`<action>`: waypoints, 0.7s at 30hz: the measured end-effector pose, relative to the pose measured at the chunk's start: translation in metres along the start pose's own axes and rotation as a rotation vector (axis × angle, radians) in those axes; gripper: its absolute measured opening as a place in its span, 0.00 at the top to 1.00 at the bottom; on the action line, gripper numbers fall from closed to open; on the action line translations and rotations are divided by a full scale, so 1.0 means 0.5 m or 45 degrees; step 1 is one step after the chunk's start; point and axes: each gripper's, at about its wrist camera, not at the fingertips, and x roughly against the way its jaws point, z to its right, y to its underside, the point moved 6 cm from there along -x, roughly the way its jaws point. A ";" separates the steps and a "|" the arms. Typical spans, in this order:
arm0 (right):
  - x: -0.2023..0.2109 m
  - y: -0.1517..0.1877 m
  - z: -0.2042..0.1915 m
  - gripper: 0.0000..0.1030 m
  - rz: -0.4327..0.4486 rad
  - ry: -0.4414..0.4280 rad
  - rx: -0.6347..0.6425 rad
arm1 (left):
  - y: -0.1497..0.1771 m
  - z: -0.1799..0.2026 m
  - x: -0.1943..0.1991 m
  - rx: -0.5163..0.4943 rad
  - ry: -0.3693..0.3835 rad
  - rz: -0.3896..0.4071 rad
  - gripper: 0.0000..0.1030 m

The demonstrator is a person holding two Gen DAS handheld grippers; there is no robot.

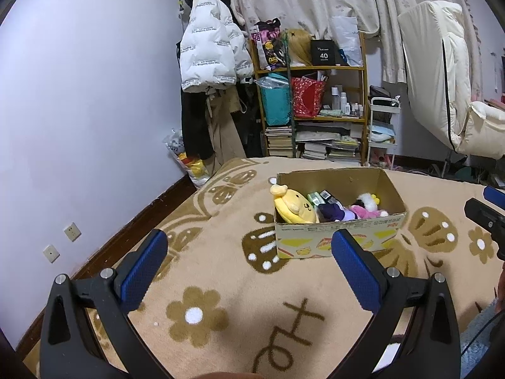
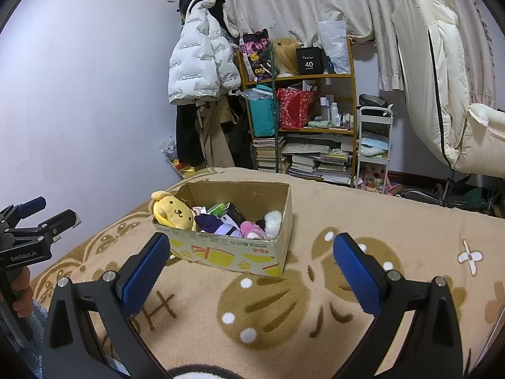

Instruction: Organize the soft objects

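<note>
Cardboard box (image 2: 227, 257): plain brown inside, pale outer wall printed with yellow and red-orange shapes and a red line of characters along the rim. Dog plush (image 2: 173, 214): yellow, with a small dark face. Beside it in the box, a dark purple soft item (image 2: 206, 222), a pink plush (image 2: 251, 229) and a white fluffy piece (image 2: 273, 221). Blanket (image 1: 221, 284): beige, patterned in brown with white-centred flowers, white-dotted butterfly shapes and brown letters. Gripper pads (image 1: 145, 271): blue and finely textured, on black frames. Puffer jacket (image 1: 208, 47): white with rows of small dark lettering. Shelf bags: one teal (image 1: 275, 101), one red (image 1: 307, 98) with a paler pattern. Wall (image 1: 79, 94): pale lilac.
</note>
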 end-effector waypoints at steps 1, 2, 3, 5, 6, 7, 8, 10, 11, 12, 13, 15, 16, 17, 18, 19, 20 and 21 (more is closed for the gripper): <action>0.000 0.000 0.000 0.00 0.000 0.000 0.001 | 0.001 0.000 0.000 -0.003 -0.002 0.000 0.01; 0.000 0.000 0.001 0.00 -0.001 -0.002 0.001 | 0.001 0.000 0.000 -0.001 -0.002 0.000 0.01; 0.000 0.000 0.001 0.00 0.000 -0.001 0.001 | 0.001 -0.001 0.001 0.001 -0.003 0.002 0.01; 0.000 0.000 0.001 0.00 0.000 -0.004 0.002 | 0.001 -0.002 0.001 0.005 -0.001 0.003 0.01; 0.000 0.000 0.001 0.00 0.000 -0.003 0.002 | 0.002 -0.001 0.001 0.006 -0.001 0.003 0.01; 0.000 0.000 0.001 0.00 0.001 -0.001 0.002 | 0.002 -0.002 0.001 0.004 0.000 0.001 0.01; 0.000 0.000 0.001 0.00 0.001 -0.001 0.001 | 0.002 -0.002 0.001 0.005 -0.001 0.001 0.01; 0.000 0.000 0.001 0.00 0.000 -0.001 0.001 | 0.003 -0.003 0.000 0.005 0.003 -0.001 0.01; 0.000 0.000 0.002 0.00 0.000 0.000 0.001 | 0.004 -0.003 0.000 0.005 0.005 -0.002 0.01; 0.001 -0.001 0.001 0.00 0.001 0.000 0.002 | 0.004 -0.003 0.000 0.005 0.006 -0.002 0.01; 0.000 -0.001 0.002 0.00 0.001 -0.001 0.001 | 0.004 -0.003 -0.001 0.003 0.009 -0.003 0.01; 0.001 -0.001 0.001 0.00 0.000 -0.001 0.001 | 0.005 -0.003 -0.001 0.000 0.009 -0.004 0.01; 0.000 -0.001 0.002 0.00 0.000 -0.001 0.001 | 0.005 -0.003 -0.001 -0.001 0.011 -0.003 0.01; 0.001 -0.001 0.002 0.00 0.000 -0.002 0.002 | 0.005 -0.003 -0.002 -0.003 0.012 -0.002 0.01; 0.001 -0.001 0.002 0.00 -0.001 -0.002 0.001 | 0.005 -0.003 -0.003 -0.006 0.011 -0.003 0.01; 0.000 0.000 0.004 0.00 -0.001 -0.001 0.001 | 0.005 -0.003 -0.003 -0.005 0.012 -0.003 0.01; 0.001 -0.001 0.002 0.00 0.000 -0.002 0.002 | 0.006 -0.002 -0.003 -0.007 0.013 -0.004 0.01; 0.000 0.000 0.004 0.00 0.000 -0.002 0.001 | 0.007 -0.003 -0.003 -0.006 0.014 -0.004 0.01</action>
